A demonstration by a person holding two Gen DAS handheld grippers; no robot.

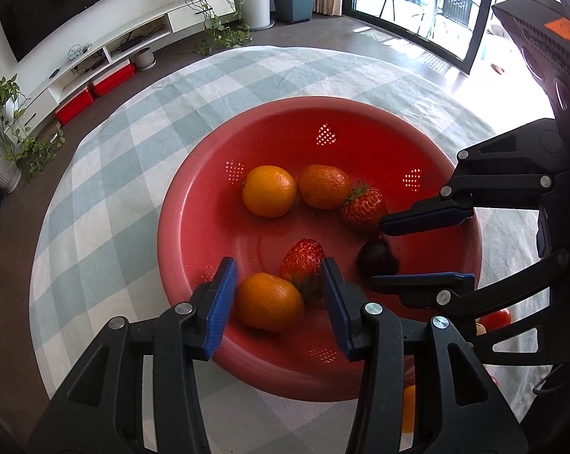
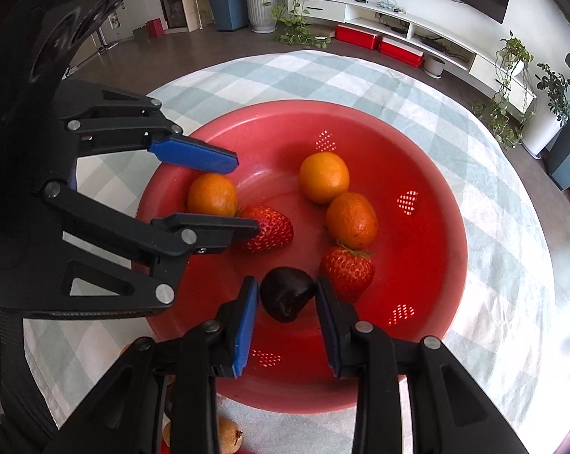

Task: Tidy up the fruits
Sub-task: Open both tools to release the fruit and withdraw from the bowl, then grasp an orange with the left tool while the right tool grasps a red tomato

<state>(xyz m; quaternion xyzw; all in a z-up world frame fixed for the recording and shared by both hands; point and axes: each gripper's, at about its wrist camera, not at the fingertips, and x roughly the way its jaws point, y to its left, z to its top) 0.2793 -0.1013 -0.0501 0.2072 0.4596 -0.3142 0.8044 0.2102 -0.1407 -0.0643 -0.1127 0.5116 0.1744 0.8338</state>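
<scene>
Checked tablecloth [image 1: 107,174]: orange [image 1: 268,301] between left tool [image 1: 277,304] pads.

A round table under a pale green checked cloth [image 1: 107,174] carries a red colander bowl [image 1: 216,174].

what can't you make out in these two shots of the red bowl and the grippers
- Fruit outside the red bowl: in the left wrist view a red piece shows only through the right gripper's frame; an orange piece is cut by a finger of the left gripper.
- In the right wrist view a brownish fruit is cut off at the bottom edge.
- What the dark fruit is: too dark to tell.
- Whether its pads touch it: unclear.
</scene>
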